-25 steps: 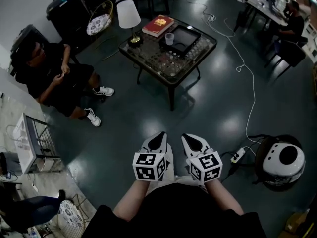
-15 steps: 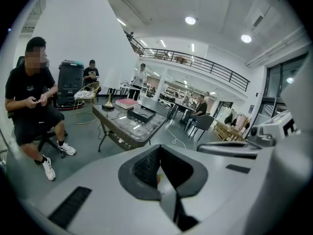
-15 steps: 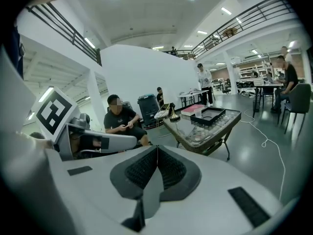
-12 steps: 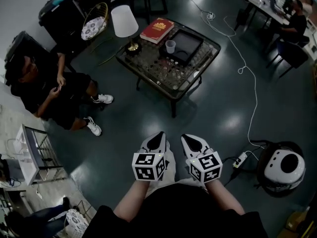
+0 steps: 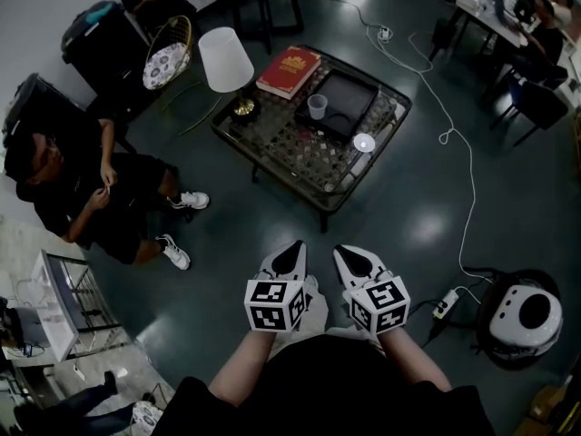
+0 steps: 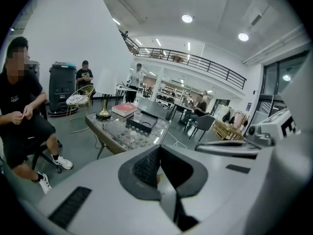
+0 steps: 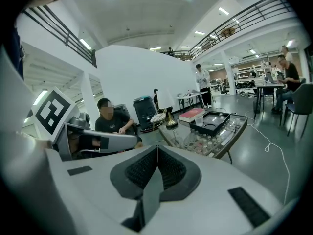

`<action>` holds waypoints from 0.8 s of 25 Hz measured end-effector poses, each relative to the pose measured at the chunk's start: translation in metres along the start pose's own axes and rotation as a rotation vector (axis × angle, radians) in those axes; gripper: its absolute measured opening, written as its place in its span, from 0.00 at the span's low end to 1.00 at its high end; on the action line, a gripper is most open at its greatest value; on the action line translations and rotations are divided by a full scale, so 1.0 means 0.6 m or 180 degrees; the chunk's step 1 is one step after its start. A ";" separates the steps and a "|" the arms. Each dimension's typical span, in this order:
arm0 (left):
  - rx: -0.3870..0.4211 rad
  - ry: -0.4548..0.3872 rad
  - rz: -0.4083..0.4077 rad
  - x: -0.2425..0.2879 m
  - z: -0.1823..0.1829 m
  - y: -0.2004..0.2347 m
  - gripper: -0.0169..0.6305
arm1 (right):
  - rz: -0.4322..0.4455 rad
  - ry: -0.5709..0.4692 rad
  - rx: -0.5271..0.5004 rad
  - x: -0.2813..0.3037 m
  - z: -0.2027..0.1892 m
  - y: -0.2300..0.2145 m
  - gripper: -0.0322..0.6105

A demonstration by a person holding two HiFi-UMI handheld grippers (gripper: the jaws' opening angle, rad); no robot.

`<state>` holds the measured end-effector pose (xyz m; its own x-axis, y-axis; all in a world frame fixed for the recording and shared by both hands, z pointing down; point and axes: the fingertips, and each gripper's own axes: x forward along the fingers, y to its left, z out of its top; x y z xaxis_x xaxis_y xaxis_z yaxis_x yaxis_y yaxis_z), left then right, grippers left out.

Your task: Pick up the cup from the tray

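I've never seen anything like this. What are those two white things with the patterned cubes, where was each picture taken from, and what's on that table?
There is no robot here. A person holds a white two-jaw tool in each hand: the left gripper and the right gripper. The marker cubes are parts of them. The head view comes from a camera on the person's head, looking down. The two gripper views come from cameras riding on each tool and looking along its jaws. Both pairs of jaws are shut and hold nothing. Ahead across the floor stands a low glass-topped table. On it are a white-shaded lamp, a red book, a flat black tray and a clear plastic cup at the tray's left edge. A person in black sits at the left.
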<state>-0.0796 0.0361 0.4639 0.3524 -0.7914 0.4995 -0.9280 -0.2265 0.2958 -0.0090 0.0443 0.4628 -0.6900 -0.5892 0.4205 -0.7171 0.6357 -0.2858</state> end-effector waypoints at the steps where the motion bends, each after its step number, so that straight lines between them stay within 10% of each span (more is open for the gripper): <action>1: 0.0009 0.0008 -0.0010 0.007 0.006 0.007 0.04 | -0.0004 -0.0001 0.0001 0.011 0.006 -0.003 0.07; 20: 0.0058 0.0035 -0.0164 0.100 0.096 0.112 0.04 | -0.0333 -0.0066 0.0032 0.120 0.095 -0.056 0.07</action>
<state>-0.1274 -0.0593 0.4671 0.4009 -0.7722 0.4930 -0.9107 -0.2771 0.3065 -0.0398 -0.0478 0.4538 -0.6132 -0.6622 0.4307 -0.7861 0.5653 -0.2500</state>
